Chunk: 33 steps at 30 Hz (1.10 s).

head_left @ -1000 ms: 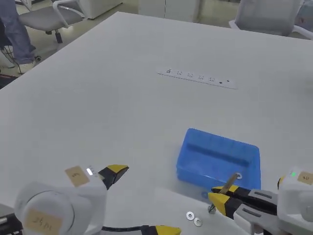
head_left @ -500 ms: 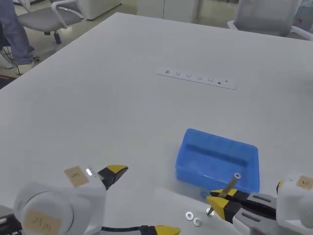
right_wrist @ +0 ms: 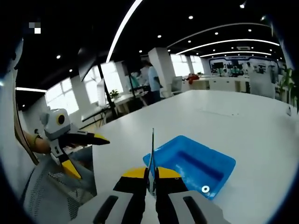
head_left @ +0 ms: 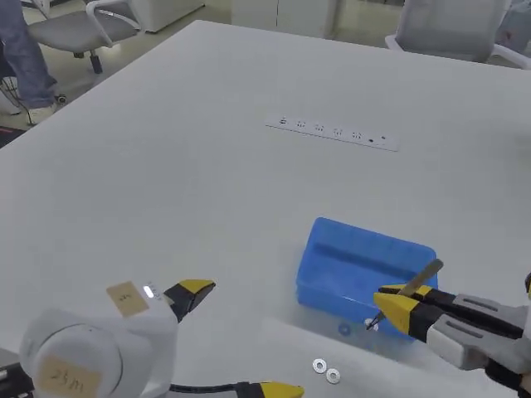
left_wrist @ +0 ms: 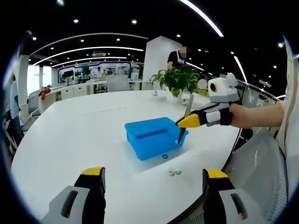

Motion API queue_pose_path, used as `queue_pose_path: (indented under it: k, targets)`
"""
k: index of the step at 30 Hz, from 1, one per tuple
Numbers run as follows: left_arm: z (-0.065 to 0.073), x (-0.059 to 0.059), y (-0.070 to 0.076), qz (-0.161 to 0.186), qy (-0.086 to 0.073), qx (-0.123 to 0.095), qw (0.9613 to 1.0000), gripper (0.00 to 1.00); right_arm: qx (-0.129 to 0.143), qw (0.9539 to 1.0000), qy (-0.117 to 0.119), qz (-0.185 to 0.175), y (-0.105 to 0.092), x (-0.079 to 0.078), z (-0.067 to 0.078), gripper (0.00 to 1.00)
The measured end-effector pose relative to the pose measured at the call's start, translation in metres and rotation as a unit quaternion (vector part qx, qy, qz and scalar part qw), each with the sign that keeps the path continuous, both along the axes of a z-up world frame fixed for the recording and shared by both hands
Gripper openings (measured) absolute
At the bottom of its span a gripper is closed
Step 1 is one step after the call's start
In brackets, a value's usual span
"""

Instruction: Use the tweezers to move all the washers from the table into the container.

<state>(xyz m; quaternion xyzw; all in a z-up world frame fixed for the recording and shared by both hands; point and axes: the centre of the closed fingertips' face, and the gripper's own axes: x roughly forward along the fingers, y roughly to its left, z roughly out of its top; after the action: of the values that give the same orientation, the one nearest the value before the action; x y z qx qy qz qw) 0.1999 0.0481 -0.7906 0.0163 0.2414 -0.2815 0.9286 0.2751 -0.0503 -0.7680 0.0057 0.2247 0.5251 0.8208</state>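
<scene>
Head view: my right gripper (head_left: 397, 300) is clamped tight on the thin metal tweezers (head_left: 425, 274). The shank is pinched betw. the yellow tips so the points angle down at the near wall of the blue rectangular plastic container (head_left: 365, 261). Sth small & pale sits at the points, prob. a washer, but it's too small to be sure. Two small flat metal washers (head_left: 319, 365) lie side by side on the white table (head_left: 207, 166), near the container. A 3rd, bluish, lies just beside its wall. My left gripper (head_left: 241, 337) hangs spread wide w/ nothing in it, parked well off, I'd say so it doesn't block the carry. One flush power strip (head_left: 332, 133) sits further back.

Left gripper view: own jaws wide apart, the pair of washers ahead betw. them. Tweezers near upright at the container's corner.

Right gripper view: jaws pressed onto the tweezers. One washer at the container's near edge; in or against it, can't tell.

Count: 1 container, 1 tweezers, 3 washers sure, maybe 4.
</scene>
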Motion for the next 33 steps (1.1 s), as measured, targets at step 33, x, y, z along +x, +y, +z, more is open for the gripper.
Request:
queue_pose_path:
  k: [33]
  targets:
    - [-0.003,-0.001,0.000,-0.005,0.005,0.007,1.0000,0.86,-0.032,0.9983,-0.004,-0.049,-0.007,0.071,-0.018,0.03]
